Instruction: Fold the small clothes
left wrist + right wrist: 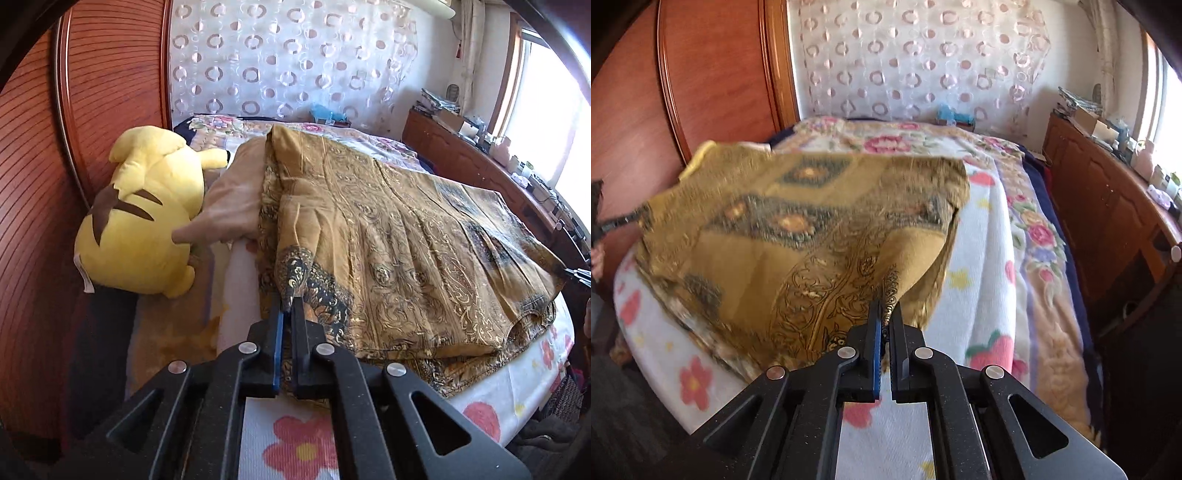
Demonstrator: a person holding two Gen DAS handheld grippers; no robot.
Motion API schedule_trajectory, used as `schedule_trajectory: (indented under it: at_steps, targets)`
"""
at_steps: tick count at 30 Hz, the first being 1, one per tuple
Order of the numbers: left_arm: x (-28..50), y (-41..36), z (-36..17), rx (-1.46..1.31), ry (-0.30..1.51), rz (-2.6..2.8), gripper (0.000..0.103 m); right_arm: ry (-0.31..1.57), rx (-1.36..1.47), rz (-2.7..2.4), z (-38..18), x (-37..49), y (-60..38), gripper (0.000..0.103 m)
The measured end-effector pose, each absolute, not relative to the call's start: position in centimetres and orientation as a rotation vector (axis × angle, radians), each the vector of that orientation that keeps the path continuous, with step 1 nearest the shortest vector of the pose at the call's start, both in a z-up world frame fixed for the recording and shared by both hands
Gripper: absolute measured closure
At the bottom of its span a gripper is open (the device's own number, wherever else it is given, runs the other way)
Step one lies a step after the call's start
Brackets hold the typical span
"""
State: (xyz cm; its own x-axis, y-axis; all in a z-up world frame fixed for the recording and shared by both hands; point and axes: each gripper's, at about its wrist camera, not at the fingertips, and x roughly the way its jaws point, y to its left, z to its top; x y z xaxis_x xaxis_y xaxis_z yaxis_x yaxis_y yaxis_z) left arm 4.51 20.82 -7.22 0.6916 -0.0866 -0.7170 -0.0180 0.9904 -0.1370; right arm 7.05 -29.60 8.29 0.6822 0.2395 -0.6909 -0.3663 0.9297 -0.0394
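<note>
- Two claws hold one brown cloth (406,240) over the bed (517,387), and each pinches its own corner.
- On the far left lies a yellow plush toy (144,210), just beside the cloth. If the cloth swings that way, it could catch on the toy or land on top of it. Then the fold would come out bumpy.
- Next comes the left claw (289,295). Its fingers are pressed together on a dark patterned corner. Only the tip of that corner is inside. A hard pull could make it slip out, and that side would drop.
- In the middle, the cloth is held up off the bed and hangs between the two claws. It already lies double in places, with one layer under another. If one claw goes faster than the other, the edges will not line up and the fold will be crooked.
- The cloth looks thin and floppy, I think. A loose flap could tuck under itself and make a wrinkle.
- On the right, the right claw (886,314) is squeezed shut on another patterned edge. That grip is also small, so it could let go.
- The cloth looks blurry in the right view, so it may be moving fast. Fast moves make slips more likely.
</note>
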Motion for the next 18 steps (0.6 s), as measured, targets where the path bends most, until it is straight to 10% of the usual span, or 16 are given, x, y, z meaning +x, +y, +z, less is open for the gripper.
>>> schedule_trajectory:
  at_steps: [10,18]
  targets:
    - [3.9,19.9,-6.4,-0.116,0.753,-0.048,0.032,0.684,-0.169,0.292,7.6,7.5,-28.0,0.088]
    - [4.9,19.2,-7.5,-0.090,0.790,-0.008,0.029,0.703,-0.170,0.364,4.9,7.4,-25.5,0.066]
